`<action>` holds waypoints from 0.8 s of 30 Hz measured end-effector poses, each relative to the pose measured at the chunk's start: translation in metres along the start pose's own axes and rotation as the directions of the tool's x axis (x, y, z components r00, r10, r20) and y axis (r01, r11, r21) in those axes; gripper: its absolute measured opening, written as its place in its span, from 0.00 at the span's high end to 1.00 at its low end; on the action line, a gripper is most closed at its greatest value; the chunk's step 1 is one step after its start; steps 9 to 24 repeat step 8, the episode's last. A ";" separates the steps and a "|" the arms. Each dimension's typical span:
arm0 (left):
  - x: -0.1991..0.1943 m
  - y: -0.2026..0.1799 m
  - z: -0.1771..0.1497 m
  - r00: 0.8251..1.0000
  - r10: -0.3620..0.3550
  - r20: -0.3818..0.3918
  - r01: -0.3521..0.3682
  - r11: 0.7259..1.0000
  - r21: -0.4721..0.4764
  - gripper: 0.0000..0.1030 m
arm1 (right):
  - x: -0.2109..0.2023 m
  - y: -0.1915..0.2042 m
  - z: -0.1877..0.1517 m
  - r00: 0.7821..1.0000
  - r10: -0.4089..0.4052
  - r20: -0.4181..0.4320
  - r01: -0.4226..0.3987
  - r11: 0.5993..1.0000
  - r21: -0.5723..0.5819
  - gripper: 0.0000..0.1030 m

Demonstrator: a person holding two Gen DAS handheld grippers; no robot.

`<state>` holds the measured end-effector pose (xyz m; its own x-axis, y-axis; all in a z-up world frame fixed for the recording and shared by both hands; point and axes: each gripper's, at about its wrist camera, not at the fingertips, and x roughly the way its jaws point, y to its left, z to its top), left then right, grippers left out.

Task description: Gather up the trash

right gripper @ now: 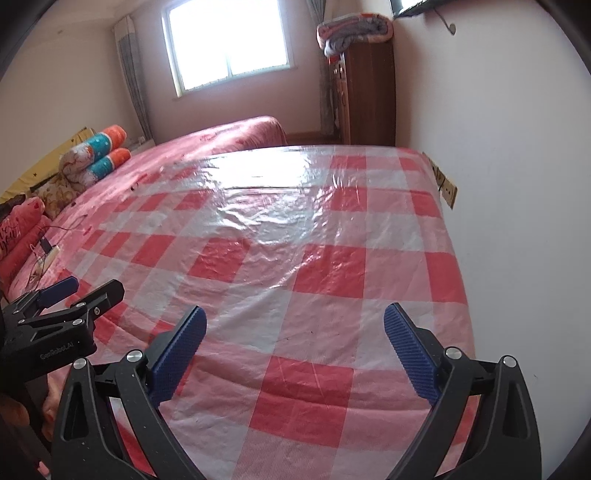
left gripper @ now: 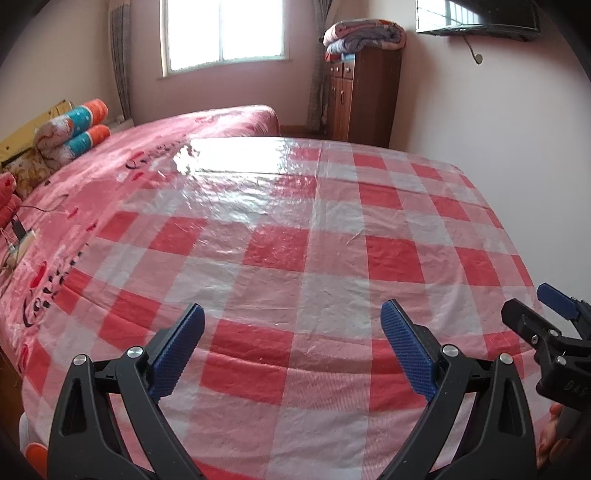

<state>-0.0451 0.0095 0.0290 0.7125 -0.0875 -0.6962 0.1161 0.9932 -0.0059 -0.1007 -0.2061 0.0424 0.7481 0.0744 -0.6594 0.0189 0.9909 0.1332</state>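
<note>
Tongs (left gripper: 291, 347) (right gripper: 295, 350) gape, both empty, above bare checked cloth (right gripper: 314, 266) abutting wall (right gripper: 517, 221).

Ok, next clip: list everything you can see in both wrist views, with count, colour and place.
checked plastic sheet: one, red and white, glossy, spread in front of both grippers
bedspread: one, pink, on the bed left of the sheet
rolled bolsters: two, orange, teal and white, at the bed's far left
power strip: one, white, with cables, on the bed's left edge
window: one, bright, back wall
wooden cabinet: one, brown, back right corner
folded blankets: a stack, grey and pink, on the cabinet
wall socket: one, beige, right wall
trash: none visible
left gripper: black with blue pads, jaws open, empty
right gripper: the same, jaws open, empty
</note>
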 end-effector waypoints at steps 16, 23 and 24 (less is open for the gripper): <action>0.054 0.000 0.012 0.991 -0.021 -0.131 0.016 0.999 -0.039 0.06 | 0.040 0.003 0.014 0.991 -0.069 -0.113 0.067 0.998 -0.017 0.07; 0.054 0.000 0.012 0.991 -0.021 -0.131 0.016 0.999 -0.039 0.06 | 0.040 0.003 0.014 0.991 -0.069 -0.113 0.067 0.998 -0.017 0.07; 0.054 0.000 0.012 0.991 -0.021 -0.131 0.016 0.999 -0.039 0.06 | 0.040 0.003 0.014 0.991 -0.069 -0.113 0.067 0.998 -0.017 0.07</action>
